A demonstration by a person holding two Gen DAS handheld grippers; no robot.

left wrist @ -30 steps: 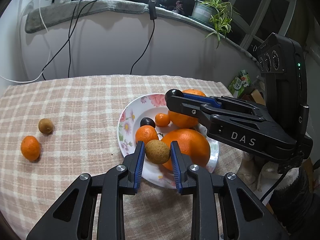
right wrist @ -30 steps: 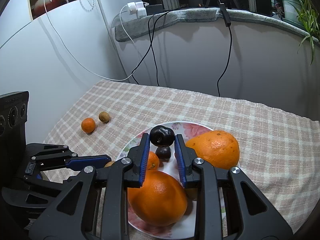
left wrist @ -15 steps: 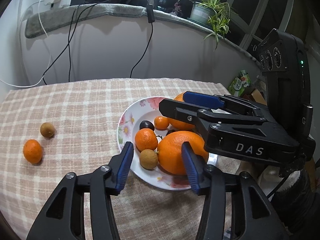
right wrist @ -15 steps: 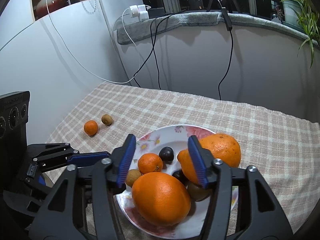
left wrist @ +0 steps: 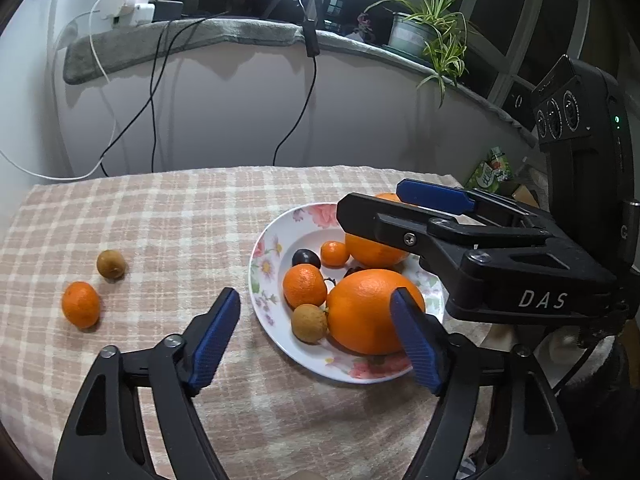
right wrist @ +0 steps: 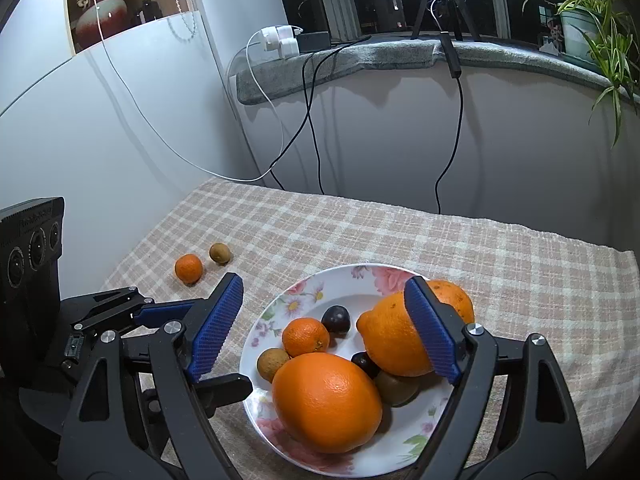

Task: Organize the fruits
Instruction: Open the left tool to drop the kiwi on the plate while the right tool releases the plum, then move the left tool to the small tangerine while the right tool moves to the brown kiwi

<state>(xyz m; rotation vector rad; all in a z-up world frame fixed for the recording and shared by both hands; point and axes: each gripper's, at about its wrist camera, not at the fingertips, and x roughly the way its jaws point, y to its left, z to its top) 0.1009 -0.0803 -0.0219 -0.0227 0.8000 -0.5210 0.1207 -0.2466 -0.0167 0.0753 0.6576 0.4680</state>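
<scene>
Both grippers opening over the white floral china plate (left wrist: 256, 276)

Left gripper (left wrist: 316, 336) and right gripper (right wrist: 326, 330) spread wide, holding nothing; fruit rests gathered on the plate.

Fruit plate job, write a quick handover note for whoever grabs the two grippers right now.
Left gripper: jaws opening, nothing between the pads.
Right gripper: jaws opening, nothing held, above the plate.
On the floral plate: two big oranges, two small mandarins, dark plums, a brown longan near the front rim, and a brownish fruit half hidden.
Done: most fruit is plated.
Left: one mandarin and one small brown fruit lie on the checked cloth on the plate's left; likely pick those up next.
</scene>
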